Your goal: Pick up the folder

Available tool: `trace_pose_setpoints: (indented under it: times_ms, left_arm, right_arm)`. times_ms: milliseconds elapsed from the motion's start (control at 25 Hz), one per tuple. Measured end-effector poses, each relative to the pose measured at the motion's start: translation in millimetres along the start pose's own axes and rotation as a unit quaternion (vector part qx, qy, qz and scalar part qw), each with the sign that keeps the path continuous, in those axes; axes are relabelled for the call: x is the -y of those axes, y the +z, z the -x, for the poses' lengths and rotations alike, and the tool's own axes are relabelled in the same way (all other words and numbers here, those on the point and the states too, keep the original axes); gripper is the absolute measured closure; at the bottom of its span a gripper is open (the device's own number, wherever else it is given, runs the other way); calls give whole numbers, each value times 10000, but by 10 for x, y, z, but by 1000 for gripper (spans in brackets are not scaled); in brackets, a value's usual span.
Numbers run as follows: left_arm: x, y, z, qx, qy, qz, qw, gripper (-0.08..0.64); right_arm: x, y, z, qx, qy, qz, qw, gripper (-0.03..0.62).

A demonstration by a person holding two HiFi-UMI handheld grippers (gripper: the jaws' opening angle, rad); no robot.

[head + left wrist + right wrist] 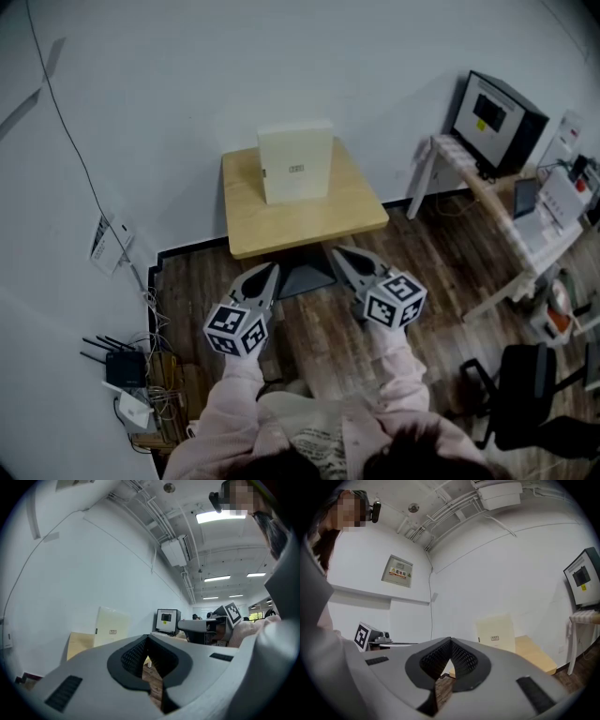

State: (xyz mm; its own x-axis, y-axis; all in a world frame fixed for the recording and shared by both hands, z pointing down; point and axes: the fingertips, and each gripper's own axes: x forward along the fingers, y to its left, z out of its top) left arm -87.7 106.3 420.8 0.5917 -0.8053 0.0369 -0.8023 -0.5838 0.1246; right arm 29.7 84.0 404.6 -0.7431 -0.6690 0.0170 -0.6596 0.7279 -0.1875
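A cream folder (296, 161) stands upright at the back of a small wooden table (309, 220), leaning against the white wall. It shows in the left gripper view as a pale slab (111, 626) and in the right gripper view too (496, 631). My left gripper (271, 273) and right gripper (338, 254) hover side by side just short of the table's near edge, both pointing level at it. Both are shut, tips meeting, with nothing between them (146, 638) (450, 641).
A white desk (497, 216) with a monitor (494, 114) stands to the right. A black chair (525, 394) is at lower right. Routers and cables (131, 384) lie on the floor at lower left. Dark wood floor lies under the table.
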Motion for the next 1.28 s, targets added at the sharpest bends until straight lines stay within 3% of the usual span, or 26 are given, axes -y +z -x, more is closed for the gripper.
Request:
trace_pose_setpoints:
  times_ms: [600,1280]
  left_arm:
    - [-458,-23,-515,-121,81,105,9998,568]
    - [-1124,-11,-1293,-297,-153,164,9993,568]
  right_arm:
    - [466,-40,-483,-90,8,-154,9998,600]
    - [1108,-19,-1203,-153,-163,-307,9993,600]
